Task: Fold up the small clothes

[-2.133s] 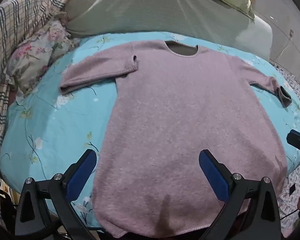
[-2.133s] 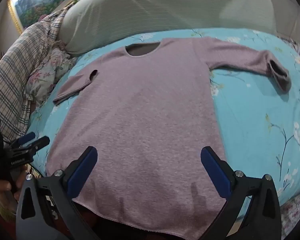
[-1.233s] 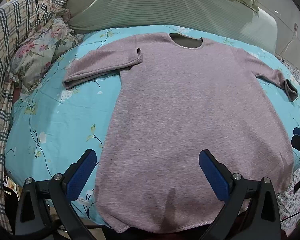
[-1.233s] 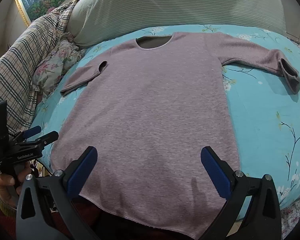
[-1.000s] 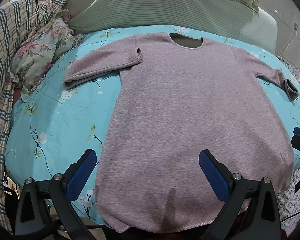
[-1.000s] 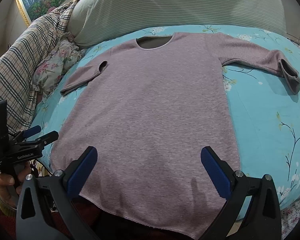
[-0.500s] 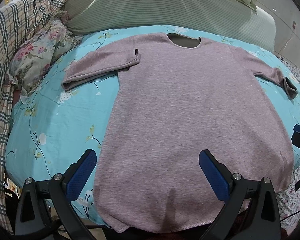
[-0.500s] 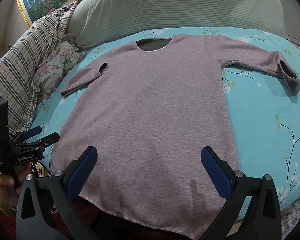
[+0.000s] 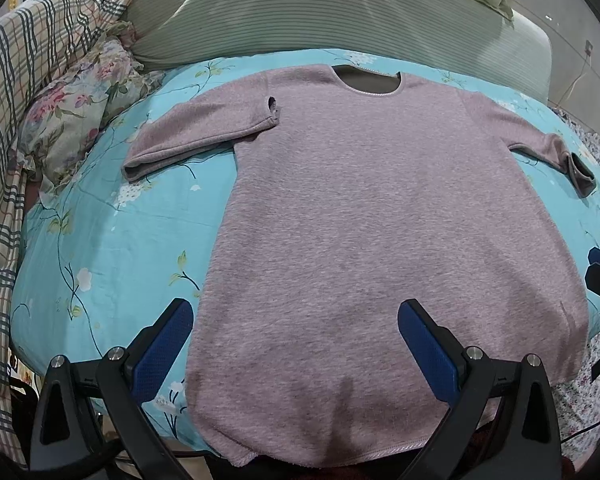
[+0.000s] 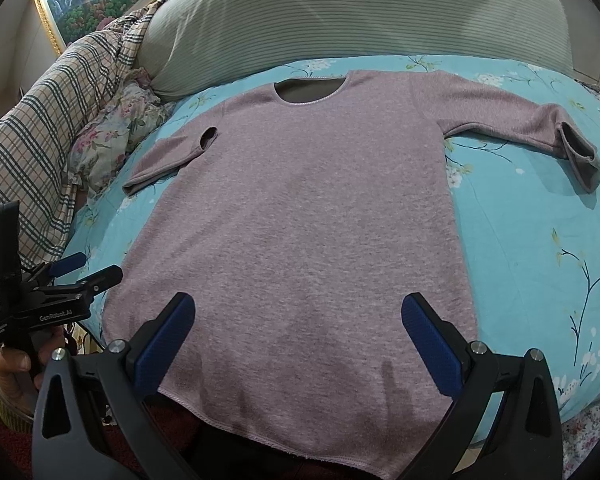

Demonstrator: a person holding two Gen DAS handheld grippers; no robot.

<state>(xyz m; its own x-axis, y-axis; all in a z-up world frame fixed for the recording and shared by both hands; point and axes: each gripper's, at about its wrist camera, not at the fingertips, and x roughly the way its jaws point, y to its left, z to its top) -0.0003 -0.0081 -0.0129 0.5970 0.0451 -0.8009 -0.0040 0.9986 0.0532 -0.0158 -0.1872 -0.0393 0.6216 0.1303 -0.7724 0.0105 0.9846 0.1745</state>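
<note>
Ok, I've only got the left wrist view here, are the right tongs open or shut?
Observer: Open wide. The right tongs hang over the sweater near its hem, holding nothing.
Operator: And what's gripping my left tongs?
Observer: A hand holds the handle from below. The left tongs are open, just off the sweater's left edge.
Operator: How does the right sleeve lie?
Observer: The right sleeve lies stretched out flat on the floral sheet, unfolded, cuff gaping open.
</note>
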